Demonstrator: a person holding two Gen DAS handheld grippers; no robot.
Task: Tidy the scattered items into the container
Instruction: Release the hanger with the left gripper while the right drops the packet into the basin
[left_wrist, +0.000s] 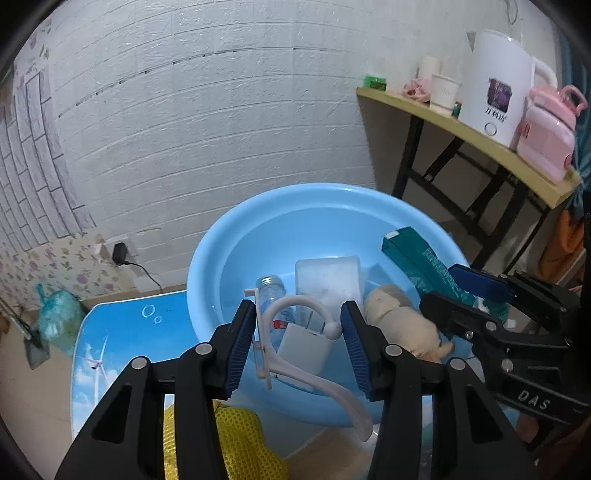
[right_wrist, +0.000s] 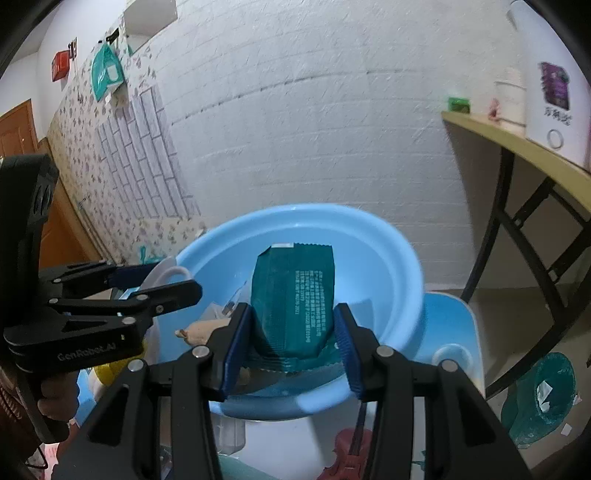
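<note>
A light blue basin (left_wrist: 236, 236) stands on a small blue table (left_wrist: 122, 332). In it lie a clear bottle (left_wrist: 271, 291), a white box (left_wrist: 328, 277) and a beige soft toy (left_wrist: 402, 321). My left gripper (left_wrist: 297, 347) holds a white neck-fan-like device (left_wrist: 306, 343) between its jaws over the basin's near rim. My right gripper (right_wrist: 291, 347) is shut on a dark green packet (right_wrist: 295, 299) above the basin (right_wrist: 388, 251). The packet also shows in the left wrist view (left_wrist: 421, 258).
A yellow mesh bag (left_wrist: 240, 443) lies below the left gripper. A wooden side table (left_wrist: 480, 140) at right holds a white kettle (left_wrist: 495, 85) and pink bottle (left_wrist: 546, 140). A small red violin toy (right_wrist: 351, 454) and a green bin (right_wrist: 543, 398) sit low in the right wrist view.
</note>
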